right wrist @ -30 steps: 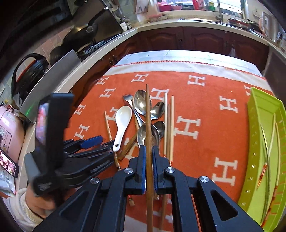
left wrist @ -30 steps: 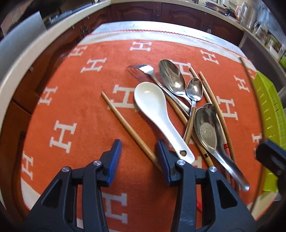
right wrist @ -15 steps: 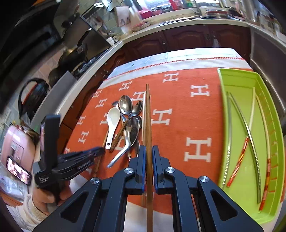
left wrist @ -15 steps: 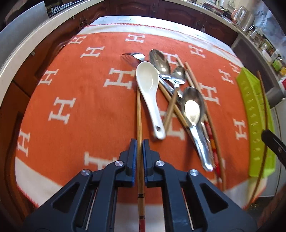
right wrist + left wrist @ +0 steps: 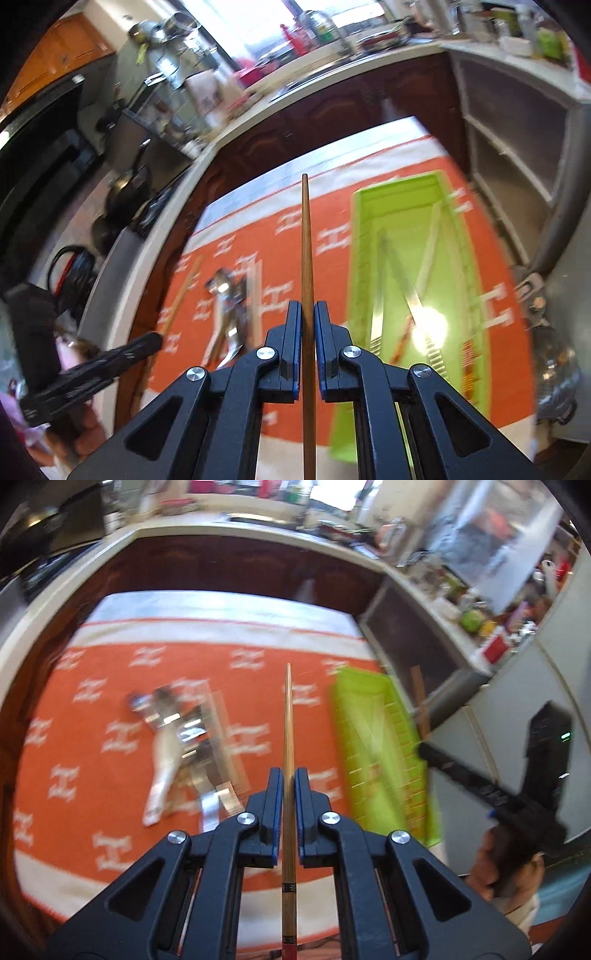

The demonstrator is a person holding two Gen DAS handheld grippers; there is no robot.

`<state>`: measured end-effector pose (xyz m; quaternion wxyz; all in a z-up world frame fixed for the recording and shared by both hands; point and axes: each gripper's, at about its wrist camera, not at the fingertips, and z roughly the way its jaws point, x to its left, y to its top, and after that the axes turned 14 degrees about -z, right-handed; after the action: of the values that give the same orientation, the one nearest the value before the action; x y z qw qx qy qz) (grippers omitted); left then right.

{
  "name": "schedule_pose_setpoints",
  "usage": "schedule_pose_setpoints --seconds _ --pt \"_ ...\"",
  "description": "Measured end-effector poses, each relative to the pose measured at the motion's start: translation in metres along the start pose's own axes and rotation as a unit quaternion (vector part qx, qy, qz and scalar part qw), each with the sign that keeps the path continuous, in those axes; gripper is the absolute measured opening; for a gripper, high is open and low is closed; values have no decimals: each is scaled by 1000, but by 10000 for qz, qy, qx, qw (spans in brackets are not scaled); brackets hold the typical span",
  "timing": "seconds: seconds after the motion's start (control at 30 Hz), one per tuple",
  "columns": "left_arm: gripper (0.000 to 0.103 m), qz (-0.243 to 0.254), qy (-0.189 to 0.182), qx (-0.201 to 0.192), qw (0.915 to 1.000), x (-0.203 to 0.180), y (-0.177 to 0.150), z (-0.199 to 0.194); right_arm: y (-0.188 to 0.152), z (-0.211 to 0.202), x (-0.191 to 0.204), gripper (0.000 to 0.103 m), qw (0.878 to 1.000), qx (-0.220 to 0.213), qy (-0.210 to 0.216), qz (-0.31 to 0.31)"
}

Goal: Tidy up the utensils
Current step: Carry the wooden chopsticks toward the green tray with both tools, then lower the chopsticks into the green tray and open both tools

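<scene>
My left gripper is shut on a light wooden chopstick that points forward, lifted above the orange cloth. A darker wooden chopstick is clamped in my right gripper, which is also shut, just left of the green tray. Several chopsticks lie inside that tray. A blurred pile of spoons with a white ceramic spoon rests on the cloth, left of my left gripper. In the left wrist view the green tray stands to the right. The left gripper with its chopstick shows in the right wrist view.
Dark wooden cabinets and a pale counter ring the table. A hand holds the right gripper's body at the right of the left wrist view. Pans and a kettle stand on the left counter. A cluttered shelf unit is behind the tray.
My left gripper closed on the light chopstick and lifted it off the cloth. Both grippers rose and swung right toward the green tray, the right one rolling with its chopstick.
</scene>
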<state>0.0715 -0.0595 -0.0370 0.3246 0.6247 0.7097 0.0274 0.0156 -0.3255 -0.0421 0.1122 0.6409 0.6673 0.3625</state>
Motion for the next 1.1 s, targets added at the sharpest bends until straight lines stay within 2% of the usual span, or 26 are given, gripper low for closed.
schedule_pose_setpoints --seconds 0.13,0.3,0.5,0.53,0.6,0.63,0.67,0.77,0.83,0.9,0.93,1.1 --pt "4 230 -205 118 9995 -56 11 28 12 -7 -32 7 9992 29 -388 79" --pt "4 353 -135 410 9984 -113 13 88 23 0 -72 7 9970 169 -741 168" --pt "4 276 162 818 9961 -123 0 153 32 37 -109 8 9936 529 -990 86" --pt "4 282 221 887 9954 -117 -4 162 33 44 -112 10 9929 620 -1016 49" --pt "4 295 265 1024 9940 -114 -8 170 33 59 -115 25 9926 711 -983 97" --pt "5 288 269 1077 9934 -111 -10 172 31 64 -118 29 9926 704 -985 98" --pt "5 292 266 1092 9932 -109 -11 172 30 69 -118 33 9925 685 -1011 81" --pt "7 396 299 947 9943 -102 -14 159 27 75 -116 34 9923 652 -1051 17" --pt "16 513 328 818 9948 -100 -17 146 23 77 -110 34 9927 648 -1019 43" --pt "30 679 452 583 9950 -96 -21 130 19 74 -100 34 9925 628 -1052 21" --pt "32 726 490 505 9949 -95 -22 125 16 70 -94 34 9923 615 -1072 18" --pt "34 957 767 8 9924 -76 -28 84 4 54 -67 34 9929 503 -1072 -93"
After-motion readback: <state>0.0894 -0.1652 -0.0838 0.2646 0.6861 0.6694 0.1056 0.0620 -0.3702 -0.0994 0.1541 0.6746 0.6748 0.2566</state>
